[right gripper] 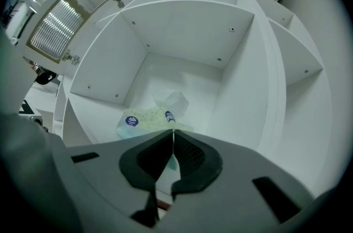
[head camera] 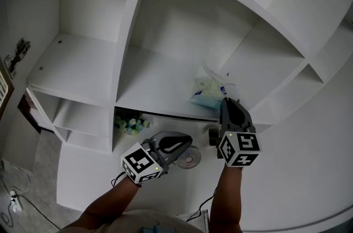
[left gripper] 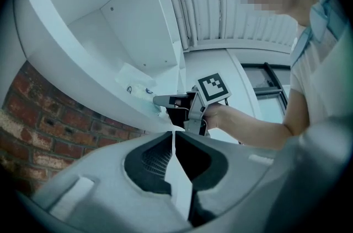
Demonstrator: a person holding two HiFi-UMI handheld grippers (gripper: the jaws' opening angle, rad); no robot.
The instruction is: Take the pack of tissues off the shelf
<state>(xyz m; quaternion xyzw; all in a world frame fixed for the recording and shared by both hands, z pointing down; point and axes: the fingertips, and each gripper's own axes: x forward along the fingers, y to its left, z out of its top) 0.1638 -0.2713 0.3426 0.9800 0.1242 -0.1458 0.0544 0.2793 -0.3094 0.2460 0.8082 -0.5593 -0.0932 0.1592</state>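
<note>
Grip first: your right gripper [right gripper: 173,133] has its jaws drawn together, and they pinch the near edge of the pack of tissues [head camera: 209,91]. In the right gripper view a sliver of the pale blue-green wrapper shows in the narrow gap just behind the touching tips.

The pack lies on the floor of the middle compartment of the white shelf [head camera: 144,82], close to the front lip and towards the compartment's right wall. Its far end is crumpled upward and a round blue label faces up. It rests on the board with its near end in your jaws.

Your right arm reaches up from below, so the gripper's marker cube sits in front of the shelf edge while the jaws cross over it onto the pack.

Your left gripper [head camera: 189,142] hangs lower and to the left, out in front of the shelf and well apart from the pack. Its jaws are closed tip to tip with nothing between them; in the left gripper view they point up towards your right gripper and the underside of the shelf board.

Below the pack's board, a bunch of flowers [head camera: 131,123] stands in the lower compartment, and a small round fan [head camera: 189,159] shows just beside your left gripper.
</note>
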